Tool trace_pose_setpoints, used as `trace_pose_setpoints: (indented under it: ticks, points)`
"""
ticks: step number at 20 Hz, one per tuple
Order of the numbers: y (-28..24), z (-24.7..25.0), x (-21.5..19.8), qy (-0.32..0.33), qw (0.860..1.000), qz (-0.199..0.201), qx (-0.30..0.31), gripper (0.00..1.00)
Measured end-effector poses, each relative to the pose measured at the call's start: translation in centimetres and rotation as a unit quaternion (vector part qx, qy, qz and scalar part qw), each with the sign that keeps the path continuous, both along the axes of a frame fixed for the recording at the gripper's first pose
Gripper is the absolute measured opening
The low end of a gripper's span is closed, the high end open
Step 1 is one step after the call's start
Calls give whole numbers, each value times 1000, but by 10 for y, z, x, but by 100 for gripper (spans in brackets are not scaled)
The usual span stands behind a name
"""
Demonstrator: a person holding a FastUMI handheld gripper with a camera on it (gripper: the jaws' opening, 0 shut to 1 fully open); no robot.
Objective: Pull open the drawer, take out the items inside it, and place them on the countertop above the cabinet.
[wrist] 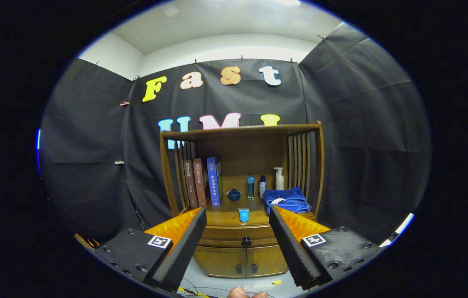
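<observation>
Our tongs [237, 229] hang spread wide and empty, well short of the cabinet, whose drawer [240, 236] sits closed under the worktop's [225, 215] front edge, knob [246, 239] between the fingers. We could snag that small knob off-centre and slip. A blue cup [243, 215] crowds the front edge, a towel [287, 199] the right; the left front lies freer.

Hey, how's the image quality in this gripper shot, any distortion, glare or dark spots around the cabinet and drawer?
Gripper view: strong fisheye bends the cabinet top and posts. The drawer with its knob is sharp, evenly lit, between the open gripper fingers. Mild glare on the countertop near the small blue cup. The shelf recess is dimmer, though the blue towel stays clear.
</observation>
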State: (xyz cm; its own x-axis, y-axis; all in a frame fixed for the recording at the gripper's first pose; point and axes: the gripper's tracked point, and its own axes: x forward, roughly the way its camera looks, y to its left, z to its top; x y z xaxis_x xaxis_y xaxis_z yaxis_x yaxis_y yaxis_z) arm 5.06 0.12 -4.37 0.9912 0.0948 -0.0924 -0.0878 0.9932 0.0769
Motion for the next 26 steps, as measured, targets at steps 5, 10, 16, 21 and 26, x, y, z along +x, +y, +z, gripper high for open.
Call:
trace_pose_setpoints:
  ticks: [5, 10, 16, 21, 26]
  points:
    - [10, 44, -42, 1, 1000, 12, 22, 99]
    - [11, 68, -53, -34, 999, 5, 1, 99]
    - [13, 62, -49, -29, 1000, 7, -2, 99]
    - [13, 56, -47, -26, 1000, 6, -4, 99]
    - [8, 61, -45, -34, 999, -5, -6, 99]
